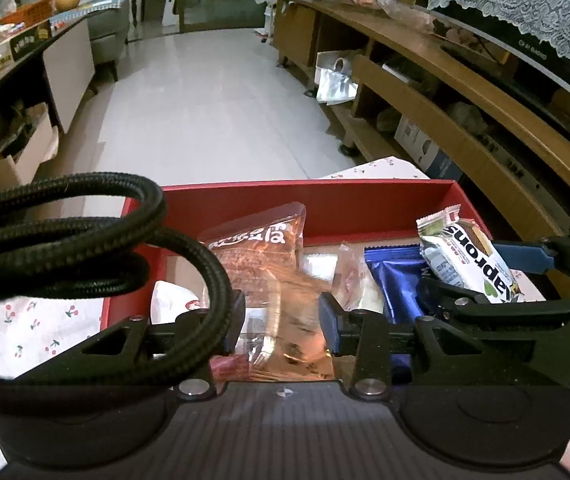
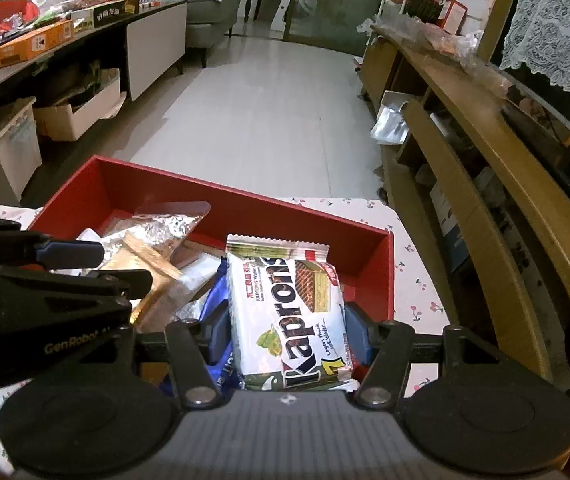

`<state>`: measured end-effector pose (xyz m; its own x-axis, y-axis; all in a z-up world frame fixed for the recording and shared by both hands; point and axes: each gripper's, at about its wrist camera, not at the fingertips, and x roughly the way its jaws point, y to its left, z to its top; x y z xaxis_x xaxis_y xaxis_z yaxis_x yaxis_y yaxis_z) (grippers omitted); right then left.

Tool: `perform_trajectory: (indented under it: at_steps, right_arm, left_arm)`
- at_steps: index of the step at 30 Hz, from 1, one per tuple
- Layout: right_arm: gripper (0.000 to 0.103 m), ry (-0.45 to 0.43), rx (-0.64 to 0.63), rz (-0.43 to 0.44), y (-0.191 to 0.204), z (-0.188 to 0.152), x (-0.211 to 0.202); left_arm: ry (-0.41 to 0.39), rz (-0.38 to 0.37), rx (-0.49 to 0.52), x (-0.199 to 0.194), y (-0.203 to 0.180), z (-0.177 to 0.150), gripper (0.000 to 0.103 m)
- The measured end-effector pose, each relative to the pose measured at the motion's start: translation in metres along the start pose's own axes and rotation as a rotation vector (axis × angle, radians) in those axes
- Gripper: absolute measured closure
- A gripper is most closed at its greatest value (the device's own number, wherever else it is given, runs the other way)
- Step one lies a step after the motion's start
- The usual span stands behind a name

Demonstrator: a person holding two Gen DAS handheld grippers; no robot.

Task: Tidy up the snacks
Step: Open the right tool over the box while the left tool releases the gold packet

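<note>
A red box (image 1: 365, 204) (image 2: 133, 178) stands on a cherry-print cloth and holds several snack packs. My left gripper (image 1: 281, 320) is shut on a clear orange snack bag (image 1: 261, 252), held over the box; the bag also shows in the right wrist view (image 2: 157, 260). My right gripper (image 2: 285, 332) is shut on a white Kaprons wafer pack (image 2: 285, 304), held over the box's right part; the pack shows in the left wrist view (image 1: 469, 256). A blue packet (image 1: 395, 280) lies in the box beneath it.
The cherry-print cloth (image 2: 417, 280) covers the low table under the box. A wooden TV stand (image 2: 465, 128) runs along the right. A cluttered counter (image 2: 45, 40) runs along the left. White tiled floor (image 1: 213, 112) lies ahead. A black cable (image 1: 85, 240) loops across the left wrist view.
</note>
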<state>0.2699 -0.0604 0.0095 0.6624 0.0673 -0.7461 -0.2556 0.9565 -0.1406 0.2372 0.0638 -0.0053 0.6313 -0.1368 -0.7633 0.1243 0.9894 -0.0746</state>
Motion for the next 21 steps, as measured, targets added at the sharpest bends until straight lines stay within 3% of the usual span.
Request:
perform_trajectory:
  at_steps: [6,10,21]
  right_arm:
    - [0.016,-0.006,0.006,-0.018,-0.001,-0.001,-0.001]
    - [0.016,-0.008,0.028,-0.035,-0.006,-0.001,-0.002]
    - [0.013,-0.011,0.082,-0.005,-0.018,-0.001,-0.011]
  left_arm:
    - [0.002,0.003,-0.013,-0.001,0.004,-0.001,0.044]
    - [-0.012,-0.002,-0.016,-0.006,0.004,0.0,0.031]
    - [-0.036,-0.002,-0.031,-0.019,0.005,0.0,0.016]
